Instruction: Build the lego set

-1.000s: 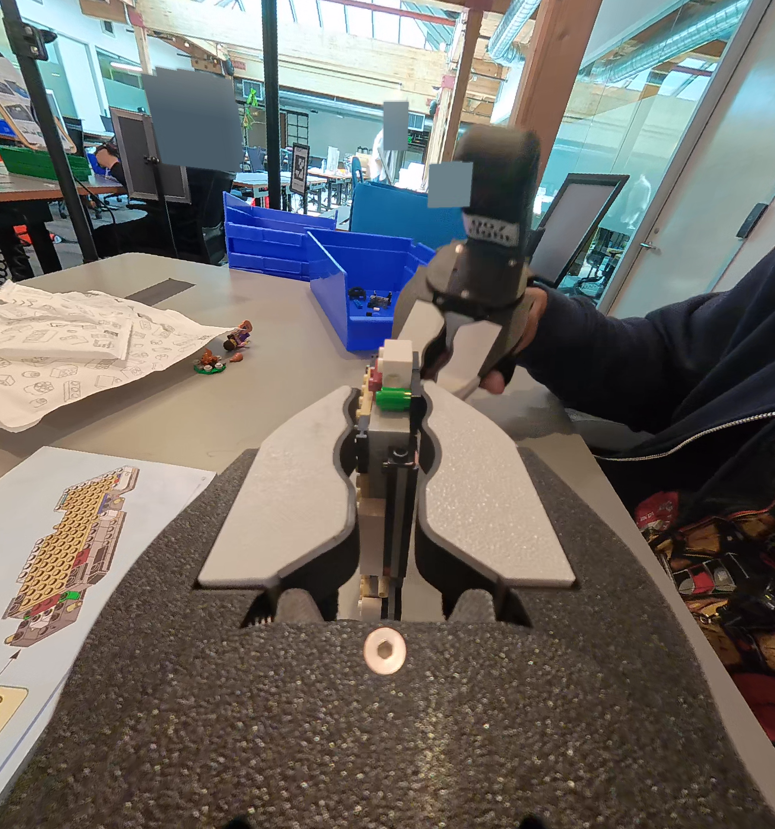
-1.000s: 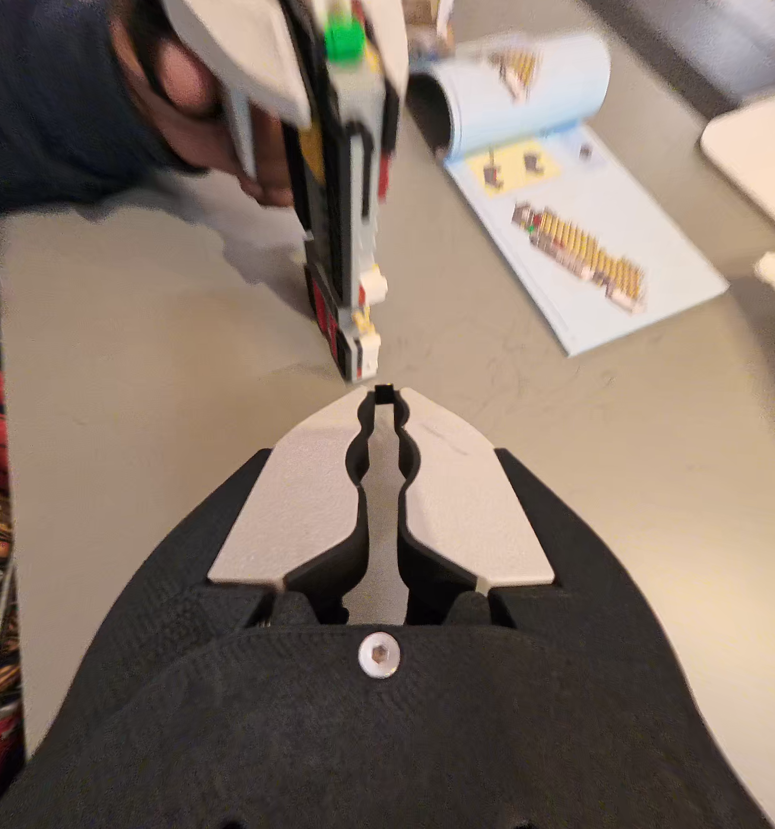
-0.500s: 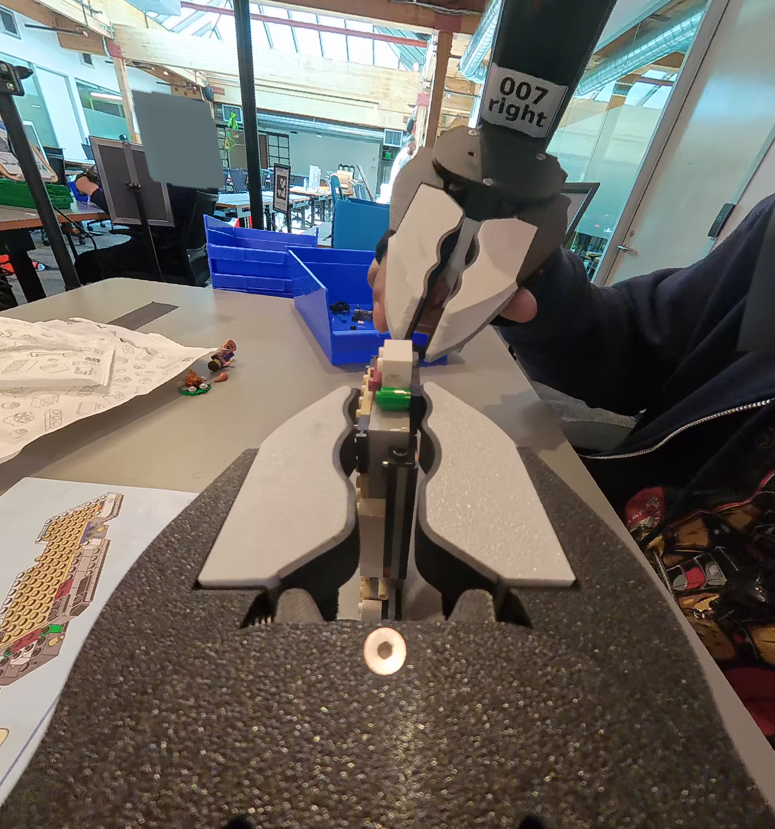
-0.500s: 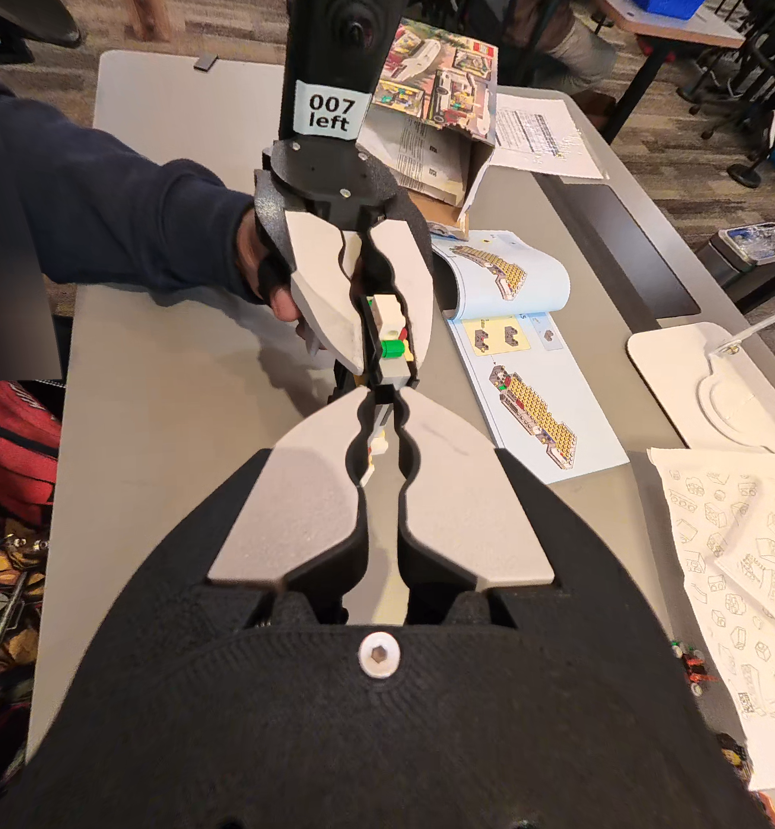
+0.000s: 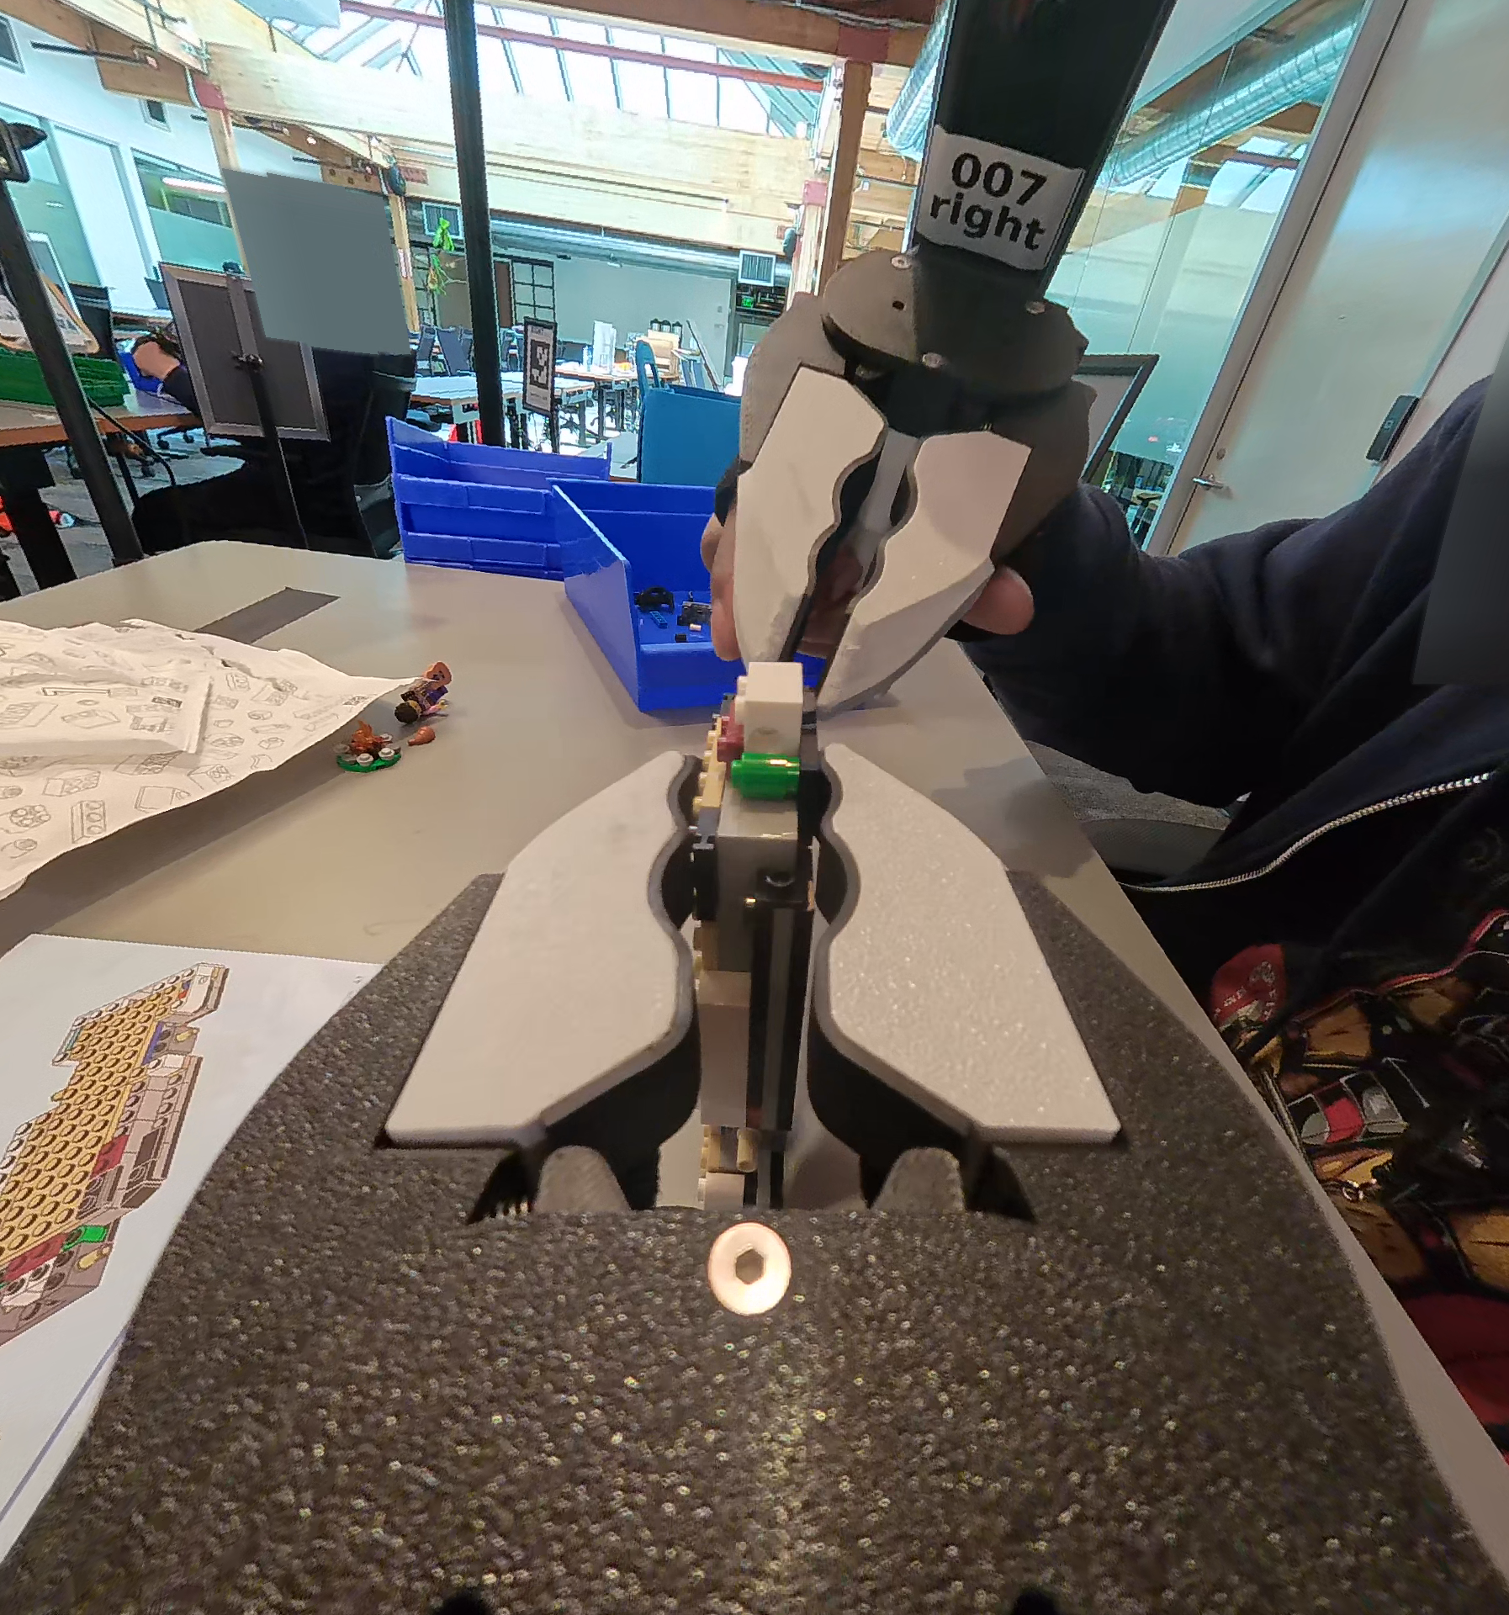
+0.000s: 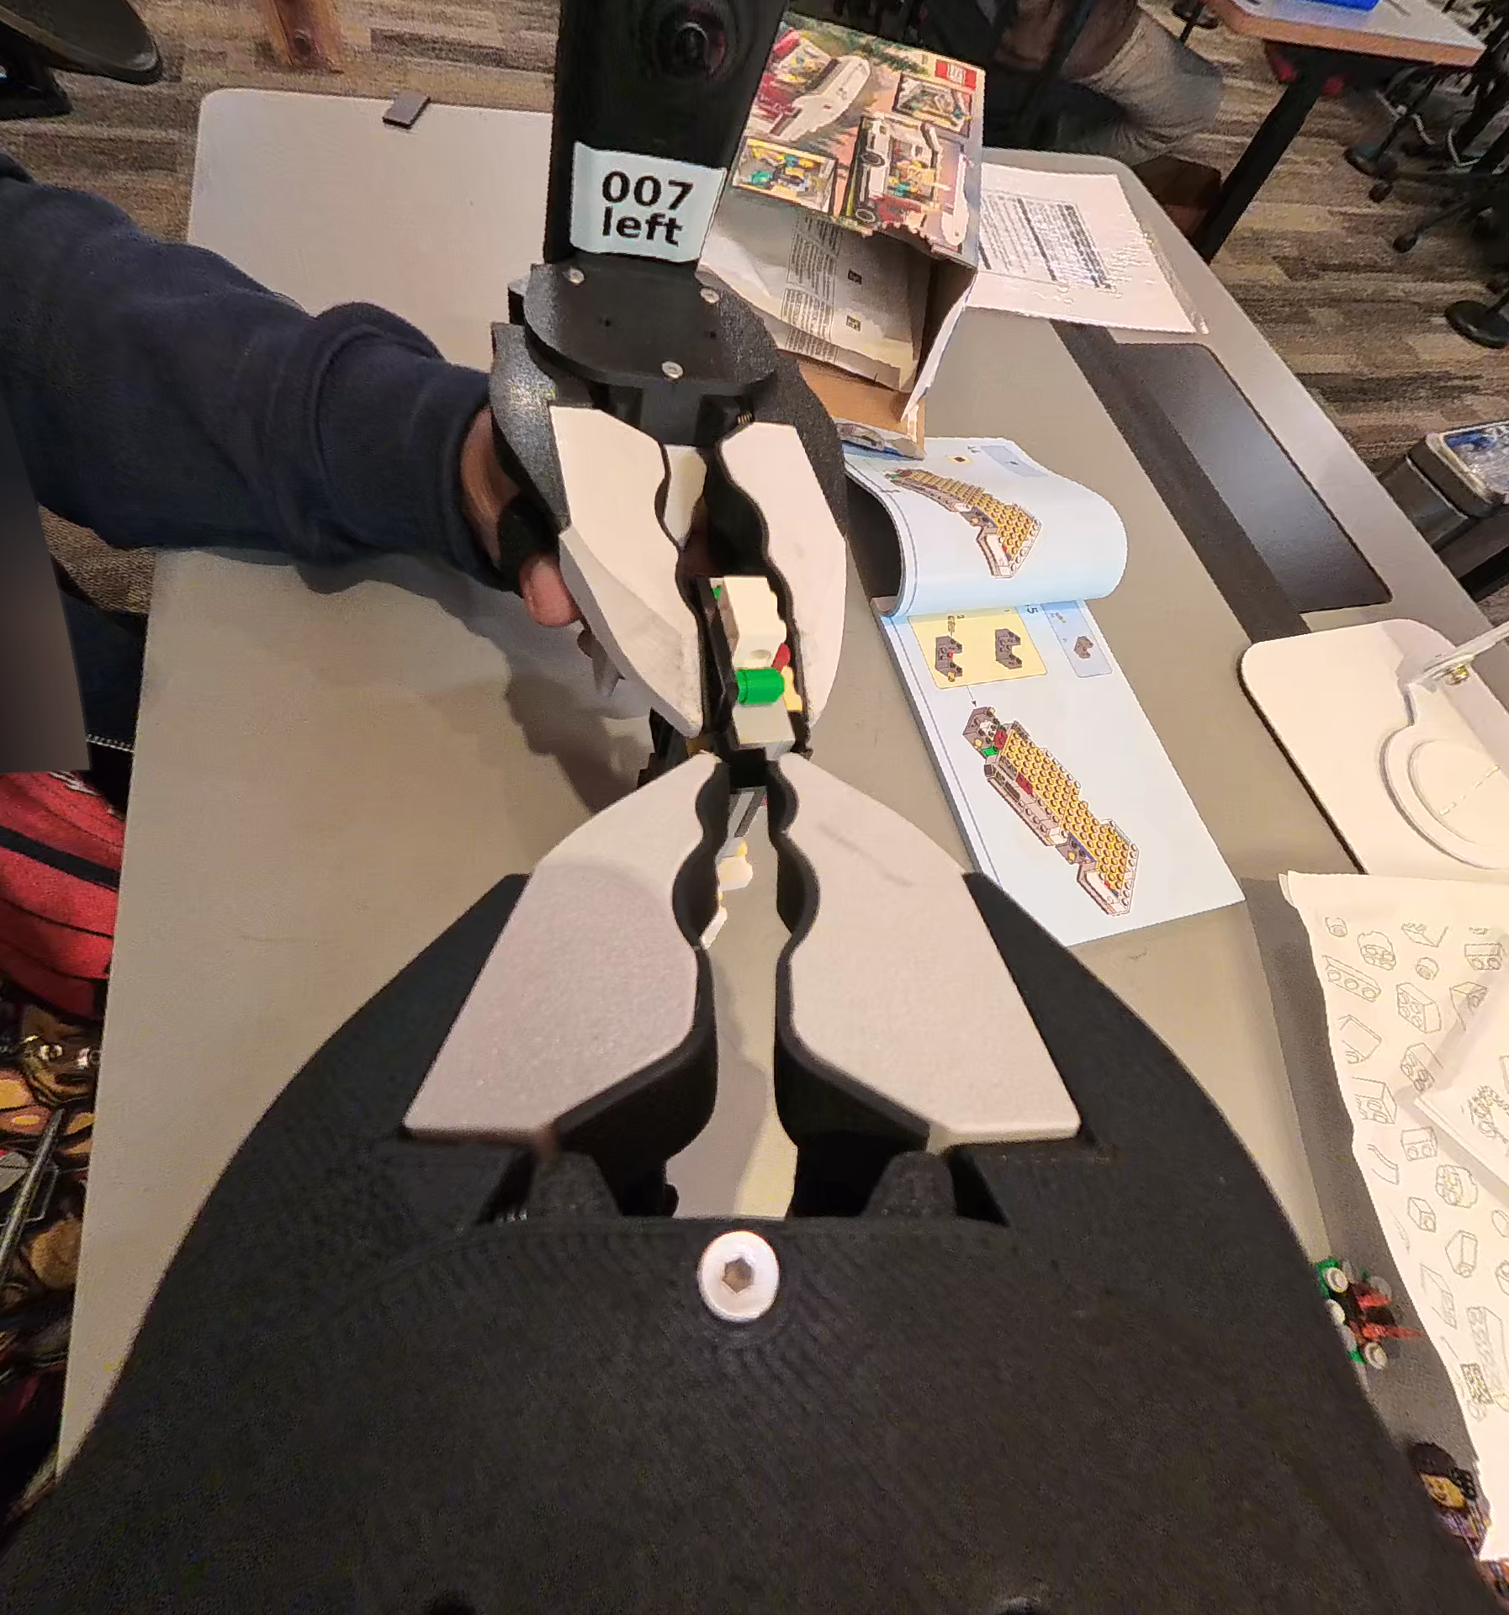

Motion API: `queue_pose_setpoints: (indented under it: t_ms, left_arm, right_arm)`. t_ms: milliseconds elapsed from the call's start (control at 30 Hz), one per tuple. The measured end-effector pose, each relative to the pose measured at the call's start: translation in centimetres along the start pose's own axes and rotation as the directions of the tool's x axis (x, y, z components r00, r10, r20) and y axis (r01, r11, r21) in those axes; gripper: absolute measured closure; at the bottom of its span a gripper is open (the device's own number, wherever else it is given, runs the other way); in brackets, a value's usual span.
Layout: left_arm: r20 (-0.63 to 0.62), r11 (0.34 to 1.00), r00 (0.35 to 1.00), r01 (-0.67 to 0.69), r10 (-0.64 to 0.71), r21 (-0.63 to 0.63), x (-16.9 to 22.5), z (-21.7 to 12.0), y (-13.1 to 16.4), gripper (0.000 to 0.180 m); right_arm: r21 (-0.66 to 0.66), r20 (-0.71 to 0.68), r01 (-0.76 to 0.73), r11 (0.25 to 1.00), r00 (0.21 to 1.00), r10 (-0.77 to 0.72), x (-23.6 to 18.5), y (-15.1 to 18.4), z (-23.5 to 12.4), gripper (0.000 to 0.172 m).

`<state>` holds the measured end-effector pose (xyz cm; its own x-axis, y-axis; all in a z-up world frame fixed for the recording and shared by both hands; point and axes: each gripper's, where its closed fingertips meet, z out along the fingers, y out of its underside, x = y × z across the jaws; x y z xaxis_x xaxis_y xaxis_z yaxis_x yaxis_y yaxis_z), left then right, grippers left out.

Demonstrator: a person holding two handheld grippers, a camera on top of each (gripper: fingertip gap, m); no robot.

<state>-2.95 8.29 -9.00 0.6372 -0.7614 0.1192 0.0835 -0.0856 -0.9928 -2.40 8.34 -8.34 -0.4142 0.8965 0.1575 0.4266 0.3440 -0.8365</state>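
Observation:
My left gripper (image 5: 755,769) is shut on a long brick model (image 5: 755,865) of grey, black and tan bricks, held lengthwise between its fingers above the table. A white brick (image 5: 773,695) and a green piece (image 5: 764,776) sit at the model's far end. My right gripper (image 6: 747,769) is shut on a small black piece (image 6: 747,776) and holds it against that end of the model (image 6: 755,647). In the left wrist view the right gripper (image 5: 799,690) comes down from above, its tips beside the white brick. The left gripper (image 6: 747,734) faces the right one, tip to tip.
A blue bin (image 5: 646,629) with small parts stands behind the model. An open instruction booklet (image 6: 1057,769) lies to one side, with printed paper sheets (image 5: 78,725), a minifigure (image 5: 423,695), a torn box (image 6: 865,218) and a white tray (image 6: 1389,743). A person's dark sleeve (image 5: 1258,682) is close. Only a small space, under 4 cm, lies between the two pairs of fingers.
My right gripper rose from low by the table and tilted down over the model, bringing its black piece to the model's far end. The left gripper kept its hold on the model.

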Motion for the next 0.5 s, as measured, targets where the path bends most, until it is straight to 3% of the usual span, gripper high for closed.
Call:
queue_pose_setpoints:
  t_ms: [500]
  left_arm:
    - [-0.001,1.000,1.000,0.007,-0.007,0.007,-0.01,0.01,-0.03,0.157]
  right_arm:
    - [0.005,-0.008,0.013,1.000,1.000,-0.013,-0.07,-0.05,-0.07,0.157]
